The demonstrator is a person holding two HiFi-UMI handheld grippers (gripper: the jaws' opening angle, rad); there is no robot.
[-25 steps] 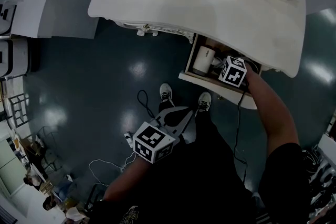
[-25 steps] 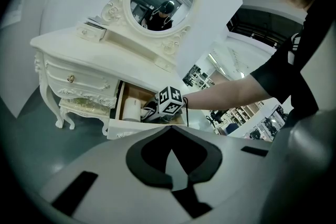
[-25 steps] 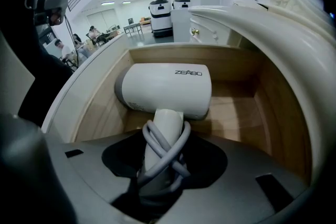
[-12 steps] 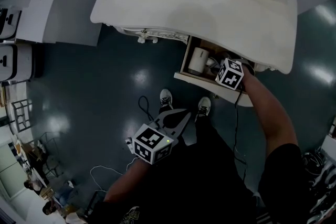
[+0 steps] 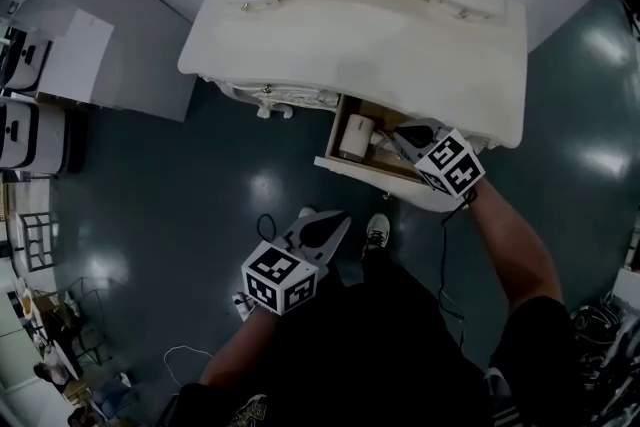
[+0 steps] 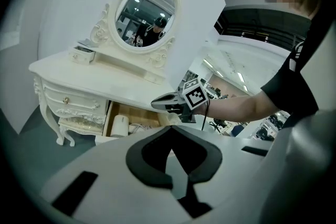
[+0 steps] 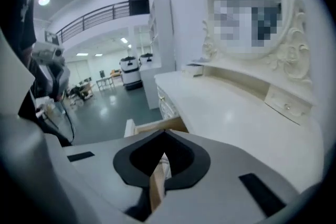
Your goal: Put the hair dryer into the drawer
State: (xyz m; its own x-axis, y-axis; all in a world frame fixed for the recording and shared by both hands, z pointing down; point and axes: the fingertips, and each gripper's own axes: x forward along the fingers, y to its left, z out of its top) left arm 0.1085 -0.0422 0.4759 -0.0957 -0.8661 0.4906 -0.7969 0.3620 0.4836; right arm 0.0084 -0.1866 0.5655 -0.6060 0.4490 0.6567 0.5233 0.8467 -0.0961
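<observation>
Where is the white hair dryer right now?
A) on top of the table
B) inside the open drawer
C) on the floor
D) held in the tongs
B: the head view shows the hair dryer lying inside the pulled-out drawer.

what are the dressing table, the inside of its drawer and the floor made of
Dressing table: probably painted wood, creamy white satin, carved trim. Drawer inside: bare pale wood or plywood, matte tan. Floor: dark hard coating, glossy, mirrors ceiling lights.
</observation>
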